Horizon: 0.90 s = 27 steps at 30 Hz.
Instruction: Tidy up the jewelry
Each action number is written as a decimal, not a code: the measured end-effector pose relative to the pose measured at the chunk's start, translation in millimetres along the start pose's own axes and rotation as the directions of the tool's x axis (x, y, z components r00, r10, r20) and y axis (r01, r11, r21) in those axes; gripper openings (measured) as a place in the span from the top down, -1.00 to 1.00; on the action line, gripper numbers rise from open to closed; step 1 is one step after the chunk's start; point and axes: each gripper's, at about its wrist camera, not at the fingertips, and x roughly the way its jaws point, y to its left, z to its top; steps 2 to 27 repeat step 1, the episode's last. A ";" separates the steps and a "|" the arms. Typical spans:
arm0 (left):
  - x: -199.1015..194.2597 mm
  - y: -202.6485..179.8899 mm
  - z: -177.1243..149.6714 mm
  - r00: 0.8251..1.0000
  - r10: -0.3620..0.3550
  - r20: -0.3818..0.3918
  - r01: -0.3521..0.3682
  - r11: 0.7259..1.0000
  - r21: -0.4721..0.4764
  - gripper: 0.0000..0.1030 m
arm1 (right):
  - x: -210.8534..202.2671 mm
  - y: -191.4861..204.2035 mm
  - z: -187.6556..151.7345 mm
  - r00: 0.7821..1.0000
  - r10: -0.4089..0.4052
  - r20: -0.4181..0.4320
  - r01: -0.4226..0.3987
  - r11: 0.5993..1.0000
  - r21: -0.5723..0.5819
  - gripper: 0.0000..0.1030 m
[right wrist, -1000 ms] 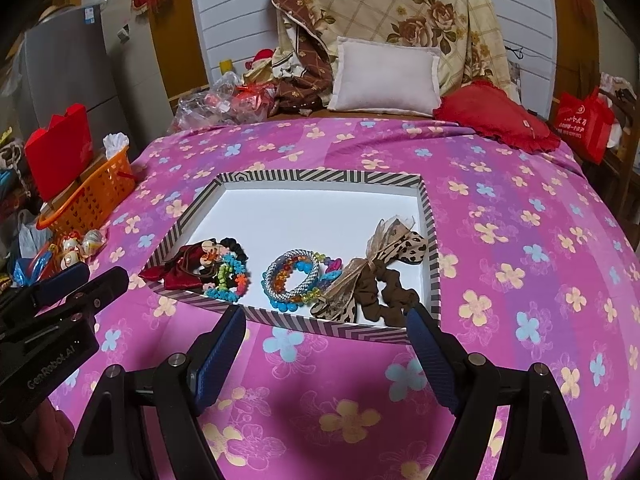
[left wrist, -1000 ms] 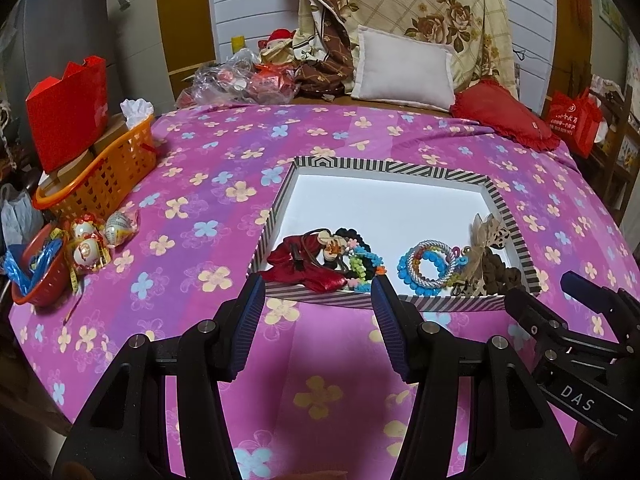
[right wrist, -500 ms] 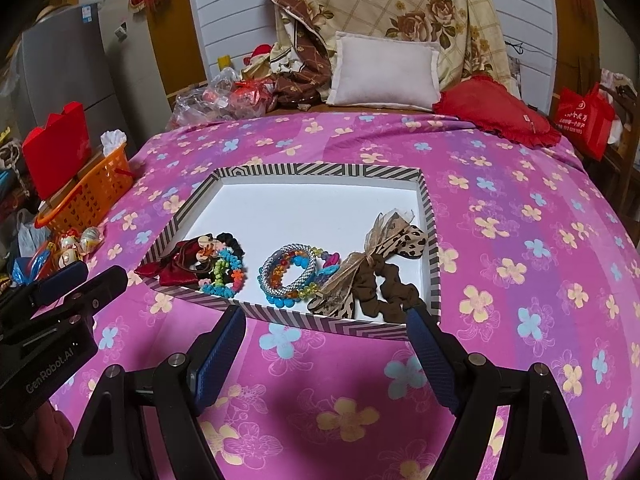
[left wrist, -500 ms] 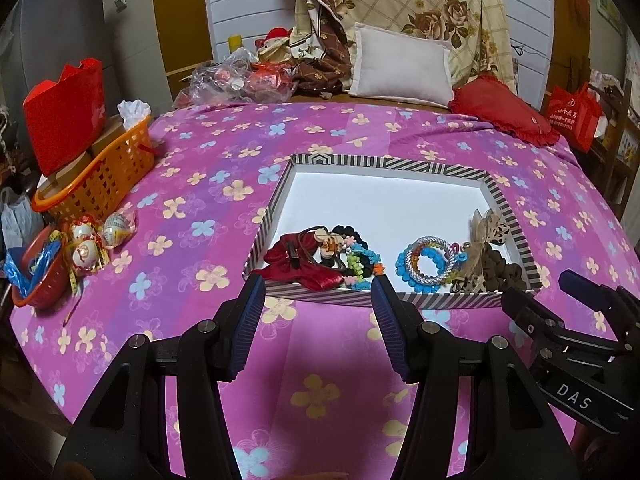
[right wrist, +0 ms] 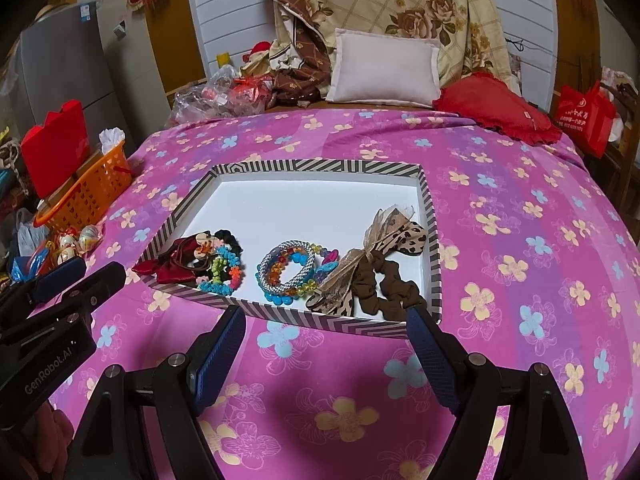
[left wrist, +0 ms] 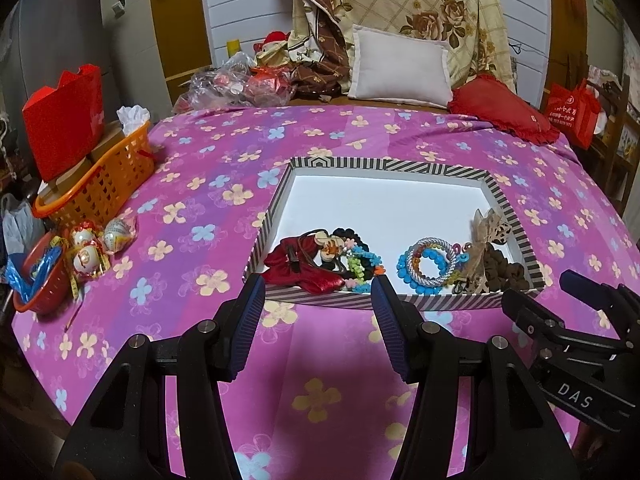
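both tongs, left tongs (left wrist: 318, 296) and right tongs (right wrist: 326, 330), spread and empty, short of striped tray (right wrist: 336, 322) holding bracelets (right wrist: 286, 268) on bed (right wrist: 520, 240).

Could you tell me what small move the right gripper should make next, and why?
Probably ease the right gripper forward over the striped tray's near rim toward the beaded bracelets. Its jaws stand open and empty, short of the tray, and the bracelets lie almost straight ahead, tangled with the leopard bow.
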 end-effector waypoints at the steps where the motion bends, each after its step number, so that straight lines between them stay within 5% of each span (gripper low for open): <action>1: 0.7 1.0 0.3 1.000 -0.006 -0.006 0.006 1.000 -0.001 -0.07 | 0.3 -1.3 -0.6 1.000 -0.001 0.001 0.001 1.000 0.001 -0.57; 27: 0.7 1.0 0.3 1.000 -0.006 -0.006 0.006 1.000 -0.001 -0.07 | 0.3 -1.3 -0.6 1.000 -0.001 0.001 0.001 1.000 0.001 -0.57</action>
